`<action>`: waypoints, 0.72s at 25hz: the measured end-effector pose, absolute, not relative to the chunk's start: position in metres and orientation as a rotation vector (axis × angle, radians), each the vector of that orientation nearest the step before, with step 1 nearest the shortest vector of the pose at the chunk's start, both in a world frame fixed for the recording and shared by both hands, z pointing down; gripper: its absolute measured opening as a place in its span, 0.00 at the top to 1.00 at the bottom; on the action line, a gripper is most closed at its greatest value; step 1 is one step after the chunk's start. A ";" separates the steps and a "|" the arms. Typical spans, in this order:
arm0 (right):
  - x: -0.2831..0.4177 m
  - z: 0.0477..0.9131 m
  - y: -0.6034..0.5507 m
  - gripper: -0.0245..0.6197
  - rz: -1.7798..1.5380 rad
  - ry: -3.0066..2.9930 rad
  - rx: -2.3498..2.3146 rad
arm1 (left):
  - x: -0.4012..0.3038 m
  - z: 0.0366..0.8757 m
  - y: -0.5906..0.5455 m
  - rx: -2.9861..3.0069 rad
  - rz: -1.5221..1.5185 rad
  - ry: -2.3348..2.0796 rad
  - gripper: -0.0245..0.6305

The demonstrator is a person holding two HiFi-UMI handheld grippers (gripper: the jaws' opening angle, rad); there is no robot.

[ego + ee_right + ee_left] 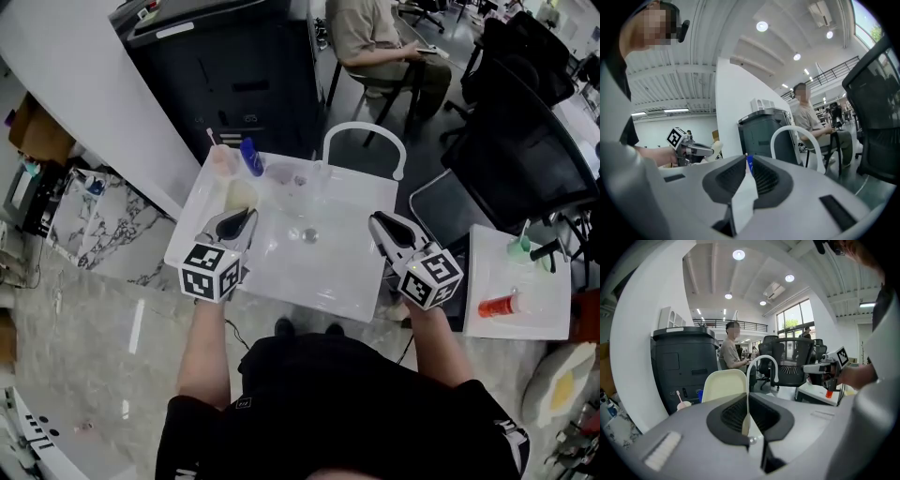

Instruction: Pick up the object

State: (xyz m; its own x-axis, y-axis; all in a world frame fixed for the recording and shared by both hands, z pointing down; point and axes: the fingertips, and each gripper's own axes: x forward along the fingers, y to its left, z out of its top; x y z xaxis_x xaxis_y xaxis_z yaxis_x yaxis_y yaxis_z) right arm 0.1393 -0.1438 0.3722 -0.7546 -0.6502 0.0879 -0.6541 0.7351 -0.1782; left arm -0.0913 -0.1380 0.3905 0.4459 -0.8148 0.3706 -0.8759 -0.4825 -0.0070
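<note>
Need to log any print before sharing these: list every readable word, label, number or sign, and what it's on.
None is readable.
Marker cubes: square patterns only, no words.
White mark on the person's dark clothing: too small.
White strip on the dark cabinet: blurred.

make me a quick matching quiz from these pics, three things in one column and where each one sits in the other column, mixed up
Things
1. white arched faucet
2. red plastic bottle
3. small blue oblong object

Places
a. on the white side table, at the person's right
b. back ledge of the white plastic sink, left part
c. back rim of the sink, right part

Pairs: 1-c, 2-a, 3-b
</note>
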 end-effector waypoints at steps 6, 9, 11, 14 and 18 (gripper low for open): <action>0.145 0.352 -0.150 0.94 0.254 -2.918 1.189 | -0.096 0.367 -0.146 2.547 0.382 -1.490 0.93; 0.140 0.346 -0.151 0.94 0.185 -2.902 1.201 | -0.103 0.361 -0.151 2.558 0.351 -1.497 0.93; 0.135 0.344 -0.151 0.94 0.158 -2.891 1.205 | -0.108 0.360 -0.153 2.560 0.337 -1.498 0.93; 0.130 0.343 -0.153 0.94 0.154 -2.879 1.218 | -0.114 0.358 -0.155 2.561 0.310 -1.501 0.93; 0.126 0.341 -0.155 0.94 0.152 -2.872 1.226 | -0.117 0.359 -0.157 2.562 0.287 -1.493 0.93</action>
State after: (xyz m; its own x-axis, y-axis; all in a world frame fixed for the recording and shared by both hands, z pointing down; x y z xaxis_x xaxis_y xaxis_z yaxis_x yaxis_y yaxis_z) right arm 0.1257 -0.1548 0.3408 -0.6924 -0.7196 0.0523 -0.7211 0.6878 -0.0834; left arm -0.1173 -0.1572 0.3585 0.4825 -0.8407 0.2458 -0.8719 -0.4877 0.0433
